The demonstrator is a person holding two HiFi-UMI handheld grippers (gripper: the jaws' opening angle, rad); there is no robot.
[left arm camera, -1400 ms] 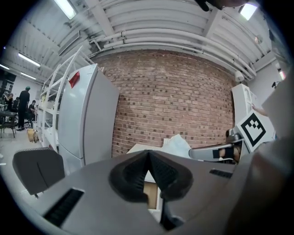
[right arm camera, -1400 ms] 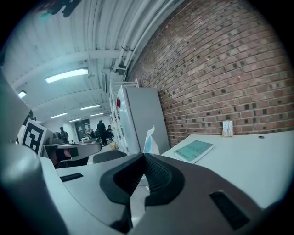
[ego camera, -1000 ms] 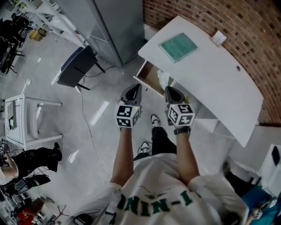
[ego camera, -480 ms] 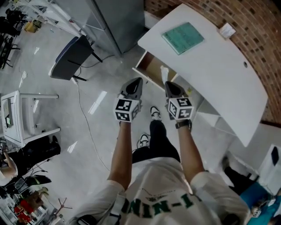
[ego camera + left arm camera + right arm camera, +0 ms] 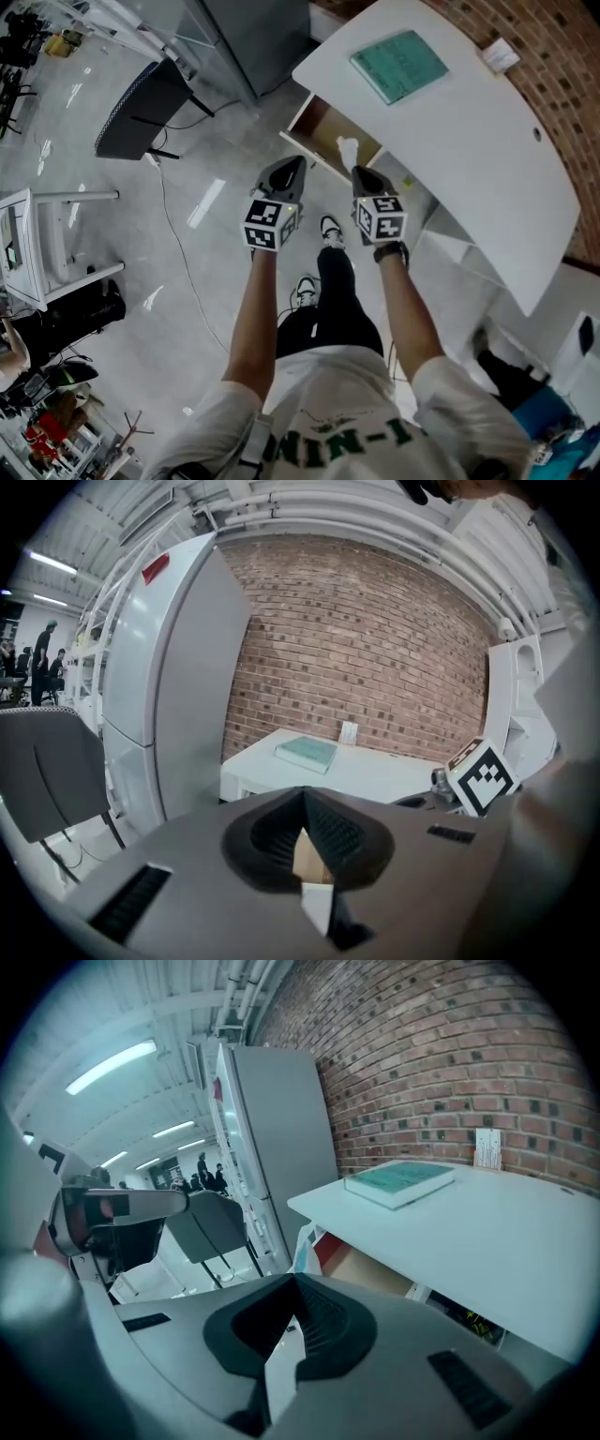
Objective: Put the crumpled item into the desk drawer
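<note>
Close in front of the person, the left gripper (image 5: 298, 161) has its fingers (image 5: 333, 832) pressed together with nothing between them. Beside it, the right gripper (image 5: 357, 171) has its fingers closed on the white crumpled item (image 5: 348, 148). The item is held over the open brown-lined drawer (image 5: 317, 124) of the white table (image 5: 469, 131), where a flat green book (image 5: 398, 66) lies.
</note>
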